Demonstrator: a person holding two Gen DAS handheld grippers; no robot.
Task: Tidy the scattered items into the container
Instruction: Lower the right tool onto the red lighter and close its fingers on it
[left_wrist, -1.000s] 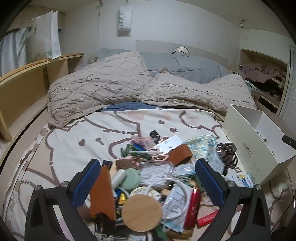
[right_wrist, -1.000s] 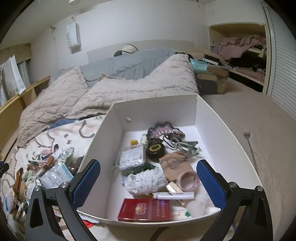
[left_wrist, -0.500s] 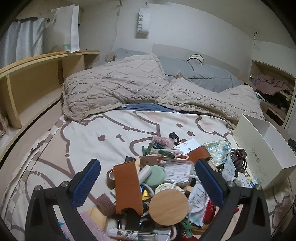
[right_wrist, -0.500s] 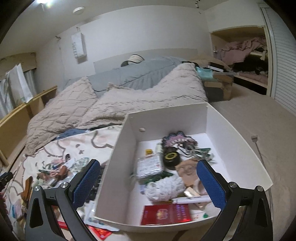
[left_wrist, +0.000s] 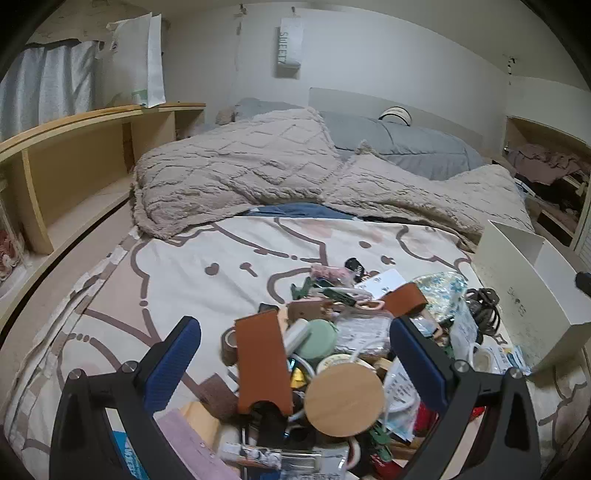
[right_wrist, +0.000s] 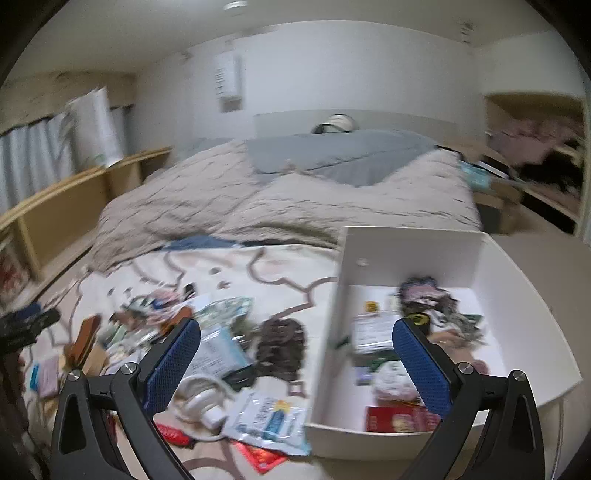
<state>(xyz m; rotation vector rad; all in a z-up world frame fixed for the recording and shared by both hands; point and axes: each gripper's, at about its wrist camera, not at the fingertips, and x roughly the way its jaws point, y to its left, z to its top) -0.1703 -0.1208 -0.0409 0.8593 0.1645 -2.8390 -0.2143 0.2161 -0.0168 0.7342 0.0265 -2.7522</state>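
Cartoon-print bedspread (left_wrist: 207, 280) under clutter, rumpled beige blanket (left_wrist: 236, 177), wooden shelving (left_wrist: 74, 155).

I am looking along the left gripper (left_wrist: 295, 360): two black angular arms are carrying long fingers (left_wrist: 173, 363) faced with blue, finely dimpled pads. Silver round screw heads are showing on each arm, two on either side, near where the pad meets the black frame. Each black arm is showing a triangular cut-out lower down. The right gripper (right_wrist: 295, 360) is looking the same to me: black frame, blue textured fingers (right_wrist: 421, 363), paired silver screws, matching cut-outs. I am seeing no cables, sleeves or skin.
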